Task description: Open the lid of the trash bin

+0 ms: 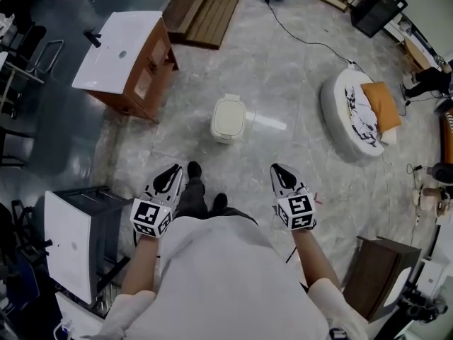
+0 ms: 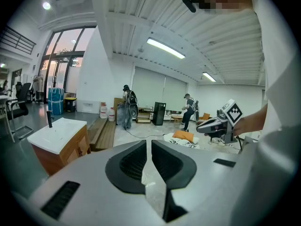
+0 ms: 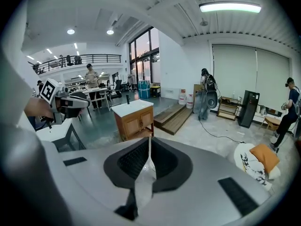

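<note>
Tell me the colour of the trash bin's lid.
The lid is cream white, matching the trash bin body. The head view shows it best.

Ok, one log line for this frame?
trash bin: lid closed, untouched | left gripper: slightly open, empty | right gripper: shut, empty

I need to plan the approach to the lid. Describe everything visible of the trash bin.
The trash bin is a small cream box with rounded corners, plastic by its look. Its lid is shut. It stands upright on the pale marbled floor, ahead of the person. Only the floor touches it. The left gripper and the right gripper are both short of it.
</note>
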{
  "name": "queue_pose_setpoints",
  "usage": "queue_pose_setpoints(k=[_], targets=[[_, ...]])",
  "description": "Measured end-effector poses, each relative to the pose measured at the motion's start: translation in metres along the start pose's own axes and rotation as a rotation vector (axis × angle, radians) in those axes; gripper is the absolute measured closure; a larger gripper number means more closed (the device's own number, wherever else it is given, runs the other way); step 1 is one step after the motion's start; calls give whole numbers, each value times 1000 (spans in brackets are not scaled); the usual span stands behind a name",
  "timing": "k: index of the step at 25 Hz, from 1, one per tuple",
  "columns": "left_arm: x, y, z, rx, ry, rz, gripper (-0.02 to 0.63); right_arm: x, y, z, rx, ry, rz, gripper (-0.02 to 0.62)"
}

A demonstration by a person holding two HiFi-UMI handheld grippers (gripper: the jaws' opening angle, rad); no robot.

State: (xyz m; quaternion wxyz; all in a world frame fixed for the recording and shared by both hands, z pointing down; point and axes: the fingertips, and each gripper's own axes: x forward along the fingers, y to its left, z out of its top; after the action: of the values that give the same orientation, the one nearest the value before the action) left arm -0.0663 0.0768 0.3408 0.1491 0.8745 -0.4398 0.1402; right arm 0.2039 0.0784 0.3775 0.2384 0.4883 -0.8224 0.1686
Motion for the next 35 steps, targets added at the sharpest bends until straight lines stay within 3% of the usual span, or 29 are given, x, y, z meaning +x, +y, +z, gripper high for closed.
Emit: queue_pose_setpoints(k=[9, 16, 20, 35], targets=[[45, 43, 10, 9, 18, -61, 561, 36, -14, 18, -7, 50, -42, 560], [84, 79, 0, 42, 82, -138, 561, 82, -19, 25, 12, 92, -33, 560], [99, 93, -13, 55, 135, -192, 561, 102, -18, 21, 18, 141, -24, 560], [168, 130, -75, -13, 265, -325, 561, 208, -18, -13, 49, 271, 10, 560]])
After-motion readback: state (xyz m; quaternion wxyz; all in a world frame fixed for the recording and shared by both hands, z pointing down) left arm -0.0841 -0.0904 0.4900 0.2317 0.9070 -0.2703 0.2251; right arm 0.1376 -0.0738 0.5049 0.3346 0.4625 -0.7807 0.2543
